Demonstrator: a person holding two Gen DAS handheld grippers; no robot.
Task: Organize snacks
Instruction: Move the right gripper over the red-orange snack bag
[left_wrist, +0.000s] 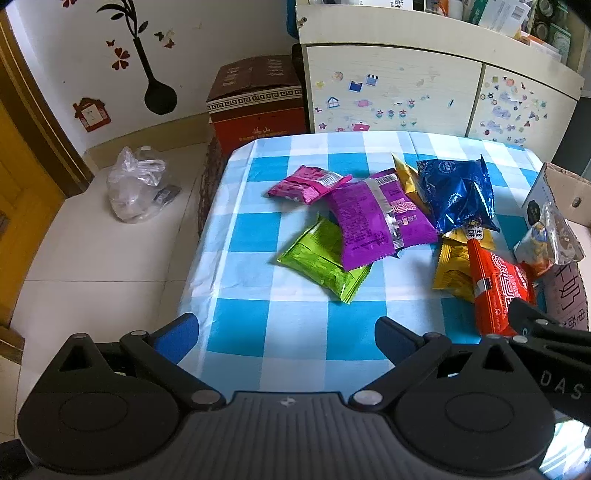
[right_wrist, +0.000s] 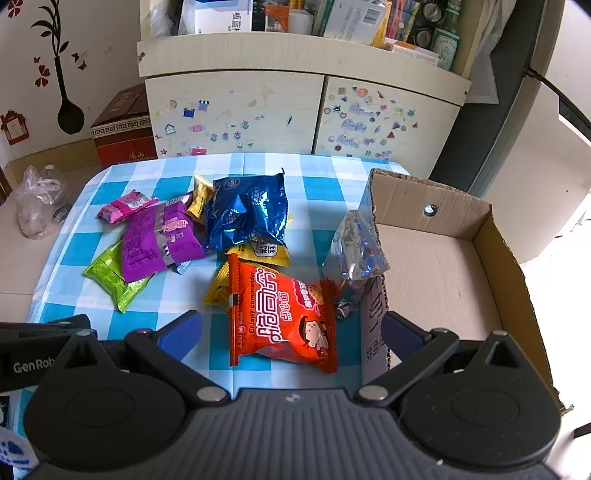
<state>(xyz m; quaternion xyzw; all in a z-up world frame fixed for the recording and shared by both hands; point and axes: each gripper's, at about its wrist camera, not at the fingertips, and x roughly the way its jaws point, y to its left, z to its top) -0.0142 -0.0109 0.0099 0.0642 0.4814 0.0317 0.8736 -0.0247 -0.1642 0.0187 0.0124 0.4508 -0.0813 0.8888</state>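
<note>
Snacks lie scattered on the checked cloth (right_wrist: 317, 177), with the box (right_wrist: 436, 258) open and apparently bare at its right side. Left gripper (left_wrist: 288, 332) and right gripper (right_wrist: 291, 332) both hover with jaws spread, holding nothing. Judged step: start of sorting, before any grasp. The orange pack (right_wrist: 280, 314) sits nearest, between the right gripper's fingers in view, its top overlapping the yellow pack (right_wrist: 218, 291). Next move probably calls for lowering onto it, pinching, then lifting over the box wall. A silver pack (right_wrist: 354, 247) leans against that wall and could snag. Purple pack (left_wrist: 373, 225) overlaps green pack (left_wrist: 317, 258); the cloth's near-left squares offer free room.
</note>
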